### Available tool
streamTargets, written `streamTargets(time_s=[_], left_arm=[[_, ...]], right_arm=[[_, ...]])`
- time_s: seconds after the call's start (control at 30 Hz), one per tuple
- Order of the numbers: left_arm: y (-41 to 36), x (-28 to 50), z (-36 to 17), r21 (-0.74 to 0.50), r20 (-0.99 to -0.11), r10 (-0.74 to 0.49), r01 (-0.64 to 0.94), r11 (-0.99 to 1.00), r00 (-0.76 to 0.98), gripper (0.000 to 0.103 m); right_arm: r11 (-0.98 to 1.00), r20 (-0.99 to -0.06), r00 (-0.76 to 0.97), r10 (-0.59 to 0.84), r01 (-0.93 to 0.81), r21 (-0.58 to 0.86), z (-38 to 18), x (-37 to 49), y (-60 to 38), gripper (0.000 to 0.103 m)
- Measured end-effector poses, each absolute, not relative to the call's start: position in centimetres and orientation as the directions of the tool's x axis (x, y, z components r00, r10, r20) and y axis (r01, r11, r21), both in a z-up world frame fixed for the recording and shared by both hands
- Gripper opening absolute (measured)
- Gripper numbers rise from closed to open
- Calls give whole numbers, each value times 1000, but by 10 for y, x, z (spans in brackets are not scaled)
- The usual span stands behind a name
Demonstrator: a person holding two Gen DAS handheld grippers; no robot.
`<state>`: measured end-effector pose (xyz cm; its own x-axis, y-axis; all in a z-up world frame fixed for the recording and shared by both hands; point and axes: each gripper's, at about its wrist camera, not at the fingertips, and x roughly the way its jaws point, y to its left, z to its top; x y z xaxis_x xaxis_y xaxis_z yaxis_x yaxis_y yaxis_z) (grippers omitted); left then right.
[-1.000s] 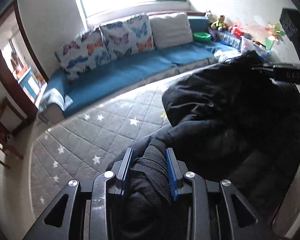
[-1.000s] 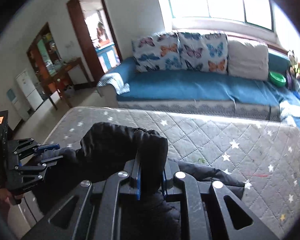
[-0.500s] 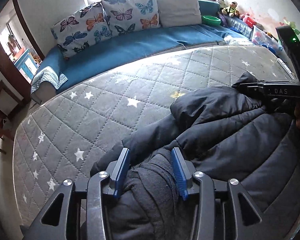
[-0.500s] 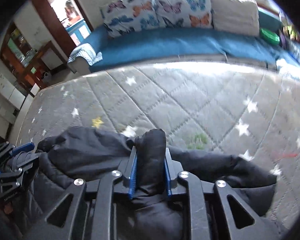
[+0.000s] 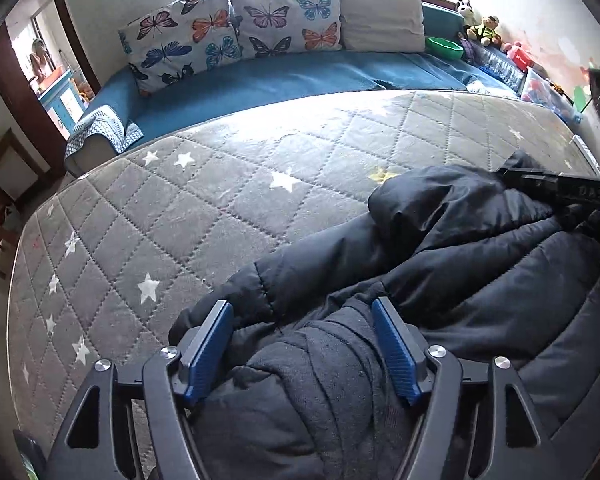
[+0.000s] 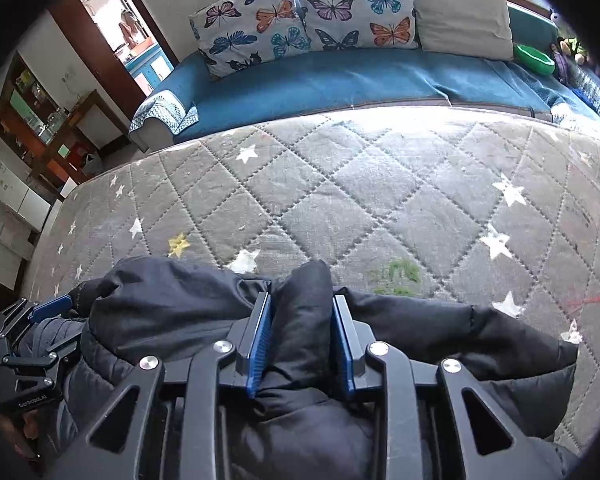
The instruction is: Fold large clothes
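A large black puffer jacket point(image 5: 480, 264) lies on the grey star-quilted mattress point(image 5: 228, 200). My left gripper point(image 5: 304, 312) stands open around a grey knit cuff or hem point(image 5: 324, 364) of the jacket, with a gap between the blue pads point(image 5: 210, 344) and the cloth. My right gripper point(image 6: 302, 304) is shut on a black fold of the jacket point(image 6: 304, 320), low on the mattress point(image 6: 380, 184). The right gripper shows at the right edge of the left wrist view point(image 5: 556, 190). The left gripper shows at the left edge of the right wrist view point(image 6: 40, 332).
A blue sofa point(image 5: 284, 76) with butterfly cushions point(image 5: 228, 28) runs along the mattress's far side. Toys and a green bowl point(image 5: 444, 46) sit at its right end. A doorway point(image 6: 128, 40) and shelves point(image 6: 32, 116) lie to the left.
Both grippers have come down from a raised position and laid the jacket onto the mattress. My left gripper's jaws have spread apart from the cuff. The right stays shut on its fold.
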<state>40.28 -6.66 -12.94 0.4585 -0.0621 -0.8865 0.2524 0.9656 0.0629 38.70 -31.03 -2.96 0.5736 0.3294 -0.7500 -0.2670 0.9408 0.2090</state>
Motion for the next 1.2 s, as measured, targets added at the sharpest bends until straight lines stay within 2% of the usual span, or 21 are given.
streamTargets(time_s=[0.33, 0.47, 0.7, 0.83, 1.1, 1.2], left_arm=[[-62, 407, -136, 59, -882, -57, 231, 971, 467, 86], [-62, 407, -136, 61, -879, -55, 226, 972, 474, 87], [-62, 409, -137, 71, -882, -40, 216, 974, 470, 92], [-61, 411, -137, 74, -884, -30, 204, 976, 467, 95], [-60, 412, -135, 77, -884, -19, 186, 979, 467, 98], [-63, 404, -120, 129, -861, 20, 179, 975, 508, 97]], right_arm=[[938, -688, 659, 304, -334, 94, 19, 334, -319, 34], [951, -693, 682, 235, -309, 19, 7, 324, -327, 34], [966, -642, 729, 237, -248, 76, 2, 310, -367, 34], [970, -697, 683, 219, -227, 82, -24, 327, -377, 34], [977, -685, 702, 195, -204, 68, -41, 339, -374, 33], [977, -682, 706, 190, -207, 58, -39, 336, -373, 33]])
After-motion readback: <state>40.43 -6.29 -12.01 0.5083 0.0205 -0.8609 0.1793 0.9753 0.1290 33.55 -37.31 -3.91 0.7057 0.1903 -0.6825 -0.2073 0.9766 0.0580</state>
